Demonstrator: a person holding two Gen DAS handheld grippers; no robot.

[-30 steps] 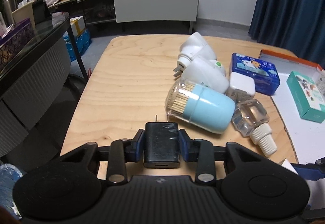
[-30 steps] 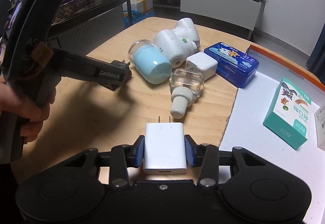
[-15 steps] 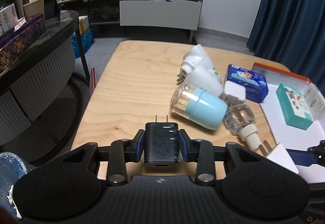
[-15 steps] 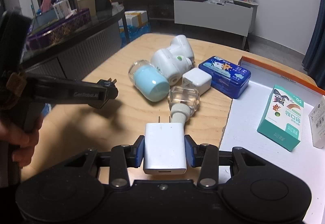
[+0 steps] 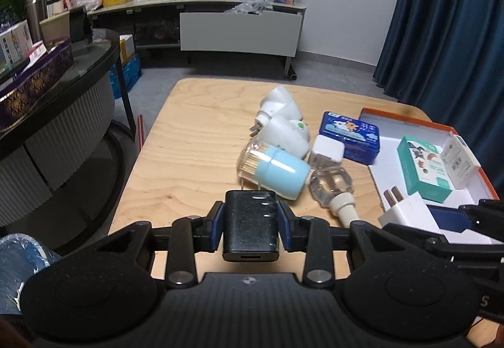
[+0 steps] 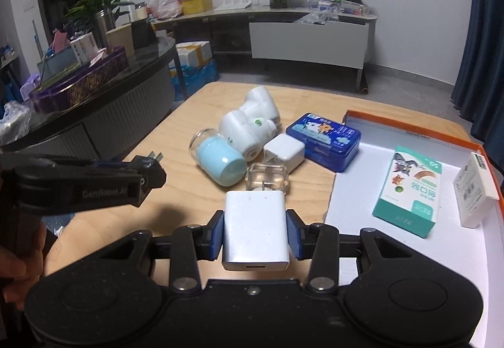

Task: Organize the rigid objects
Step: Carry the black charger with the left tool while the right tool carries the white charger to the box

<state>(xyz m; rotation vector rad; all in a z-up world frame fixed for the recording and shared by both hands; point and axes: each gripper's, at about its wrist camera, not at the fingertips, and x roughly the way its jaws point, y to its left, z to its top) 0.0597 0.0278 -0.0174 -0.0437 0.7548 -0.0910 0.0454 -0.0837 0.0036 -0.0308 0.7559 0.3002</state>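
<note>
Fingers (image 5: 217, 226) of left gripper (image 5: 251, 226) clamped on black rectangular charger block (image 5: 251, 222), prongs forward, held above near edge of light wooden desk (image 5: 195, 140). Fingers (image 6: 217, 234) of right gripper (image 6: 255, 234) clamped on white rectangular charger block (image 6: 255, 226), likewise held above desk, just beside left rim of tray.

Listed by size:
- Shallow white cardboard tray with orange rim (image 6: 409, 135) on right part of desk; holds teal-and-white carton (image 6: 409, 188) lying flat and small white carton (image 6: 475, 190) at far right wall.
- Dark blue tin with cartoon lid (image 6: 324, 141), touching tray's left edge.
- Two white plug-in diffuser bodies (image 5: 283, 121), lying together mid-desk.
- Clear toothpick jar with pale blue cap (image 5: 274, 170), on its side, touching nearer diffuser.
- Clear glass refill bottle with cream screw cap (image 5: 332, 190), on its side.
- White cube adapter (image 5: 326, 150), between bottle and tin.
</note>
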